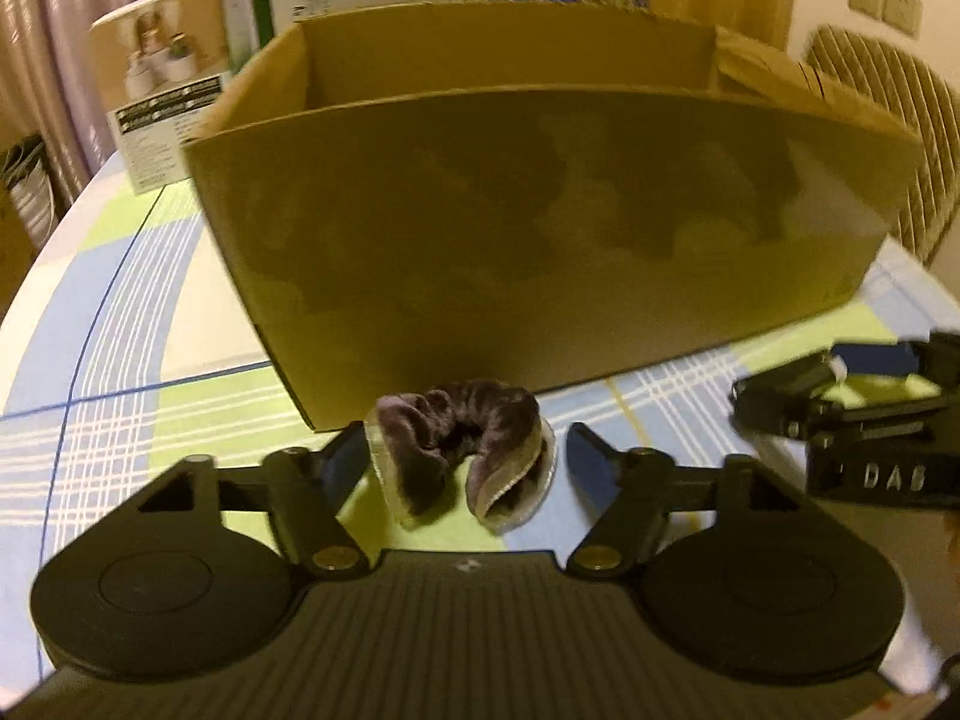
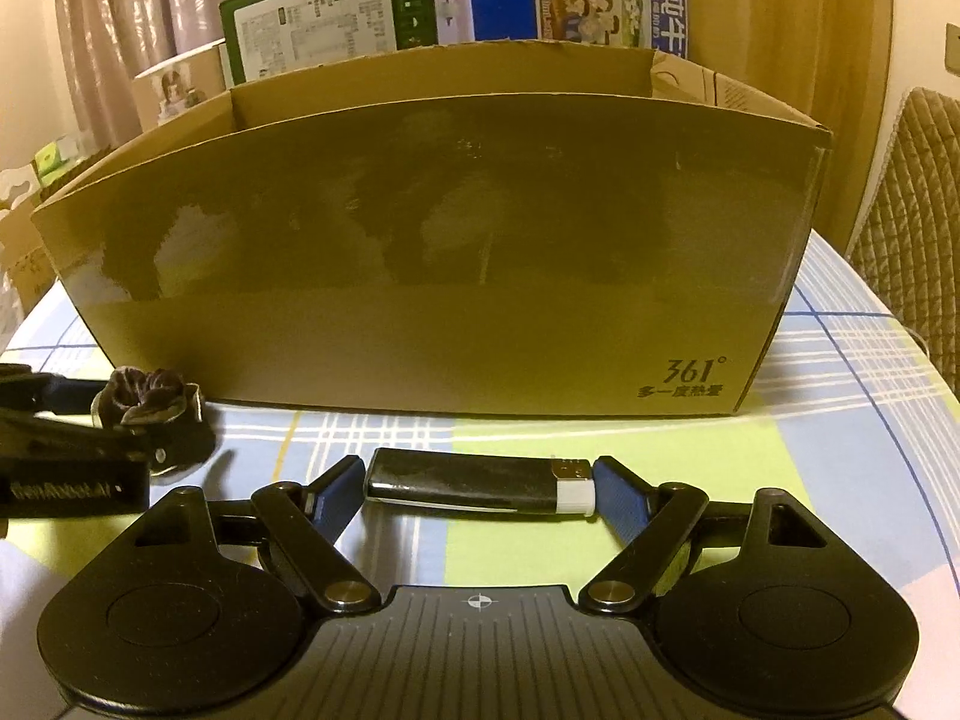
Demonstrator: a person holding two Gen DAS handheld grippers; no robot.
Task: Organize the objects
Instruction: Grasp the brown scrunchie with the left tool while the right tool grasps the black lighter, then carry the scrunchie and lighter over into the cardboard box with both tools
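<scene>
Here, scrunchie (image 1: 459, 456) lies between the left gripper (image 1: 465, 459) fingers (spread).

— Straight ahead? Blocked by the tall near wall of the cardboard box (image 2: 420, 252), standing on the tabletop (image 2: 840, 372) just beyond both tongs.

— Over the top? Open; no lid, only the rim to clear.

— Sideways? Crowded: left tongs (image 1: 465, 468) spread around a velvet scrunchie (image 1: 462, 456), right tongs (image 2: 477, 489) spread around a lighter (image 2: 474, 483), close beside each other.

— Right of the box? Bare checked cloth, then a chair (image 2: 906, 180).

— Behind? Cartons (image 2: 576, 0), packed close.
</scene>
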